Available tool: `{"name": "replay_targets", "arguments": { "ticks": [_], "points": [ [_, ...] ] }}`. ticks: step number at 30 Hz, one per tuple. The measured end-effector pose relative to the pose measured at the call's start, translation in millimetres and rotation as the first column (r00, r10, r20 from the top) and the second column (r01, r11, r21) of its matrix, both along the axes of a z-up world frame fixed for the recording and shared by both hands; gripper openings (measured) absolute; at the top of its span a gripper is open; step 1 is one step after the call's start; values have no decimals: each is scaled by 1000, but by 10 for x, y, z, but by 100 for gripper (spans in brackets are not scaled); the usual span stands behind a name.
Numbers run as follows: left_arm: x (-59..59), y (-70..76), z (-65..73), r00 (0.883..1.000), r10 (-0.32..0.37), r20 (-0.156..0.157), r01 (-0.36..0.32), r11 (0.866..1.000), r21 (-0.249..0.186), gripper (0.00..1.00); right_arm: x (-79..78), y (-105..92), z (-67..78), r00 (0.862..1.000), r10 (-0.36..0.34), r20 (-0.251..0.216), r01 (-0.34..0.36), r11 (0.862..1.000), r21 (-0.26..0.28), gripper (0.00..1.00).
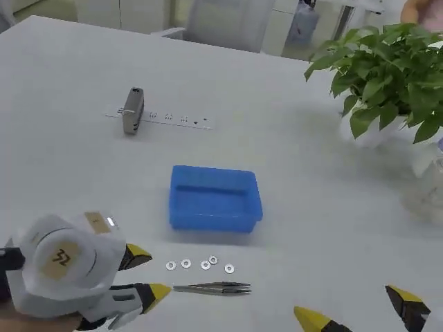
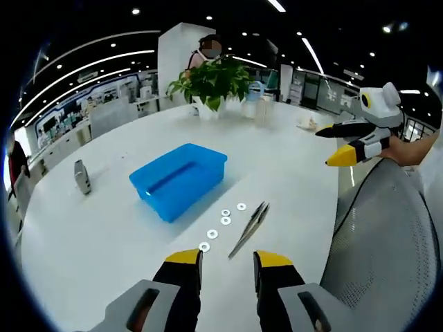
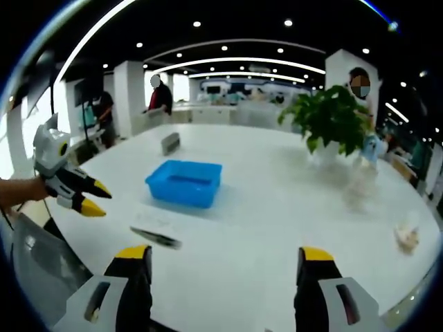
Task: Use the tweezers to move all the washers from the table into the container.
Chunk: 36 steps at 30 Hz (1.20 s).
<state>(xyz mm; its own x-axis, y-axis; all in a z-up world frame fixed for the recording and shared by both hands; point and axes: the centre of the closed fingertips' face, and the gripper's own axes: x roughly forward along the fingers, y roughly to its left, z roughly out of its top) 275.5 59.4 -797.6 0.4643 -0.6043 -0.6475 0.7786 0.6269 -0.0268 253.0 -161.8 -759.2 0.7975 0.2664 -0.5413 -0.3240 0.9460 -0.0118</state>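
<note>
Washers all lie lower centre by untouched tweezers, bin looks empty; left gripper and right gripper gape, holding nothing.

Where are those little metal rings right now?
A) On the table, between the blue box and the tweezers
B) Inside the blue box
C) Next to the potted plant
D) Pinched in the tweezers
A: the washers lie in a row on the table, between the blue container and the tweezers.
</note>
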Motion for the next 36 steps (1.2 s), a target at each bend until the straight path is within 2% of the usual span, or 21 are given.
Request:
{"name": "replay_targets", "arguments": {
  "ticks": [2, 6, 7, 11, 15, 17, 19, 24, 29, 33, 36],
  "points": [
    [1, -46, -106, 999, -32, -26, 33, 999, 17, 25, -1, -4, -3, 1000, -1, -3, 1, 1000, 0, 85],
    [44, -75, -315, 997, -68, -41, 71, 994, 80, 21, -2, -6, -8, 1000, -1, -5, 1, 1000, 0, 84],
    [50, -77, -331, 997, -68, -42, 72, 994, 83, 19, -3, -6, -9, 1000, -1, -6, 1, 1000, 0, 84],
    [63, -116, -440, 993, -81, -81, 88, 993, 78, 15, -4, 5, -24, 1000, 7, -14, -7, 1000, -2, 84],
    [95, -153, -531, 990, -109, -93, 117, 989, 87, 10, -9, 29, -37, 1000, 19, -21, -19, 1000, -2, 84],
    [110, -168, -551, 987, -133, -85, 141, 985, 98, 8, -13, 37, -51, 999, 23, -29, -23, 1000, -6, 84],
    [99, -193, -580, 982, -165, -94, 175, 979, 108, 5, -13, 39, -51, 999, 25, -29, -25, 1000, -7, 84],
    [97, -240, -594, 975, -204, -92, 213, 971, 104, 2, -13, 38, -51, 999, 21, -30, -21, 1000, 0, 84],
    [47, -282, -631, 962, -259, -90, 268, 957, 110, 0, -20, 56, -57, 999, 32, -33, -32, 999, -5, 84],
    [-7, -315, -601, 951, -301, -70, 308, 944, 115, 0, -24, 61, -63, 999, 36, -37, -36, 999, -4, 84],
    [-50, -335, -540, 952, -300, -66, 306, 947, 100, 0, -27, 75, -64, 998, 44, -37, -45, 999, -6, 83]
  ]
}}
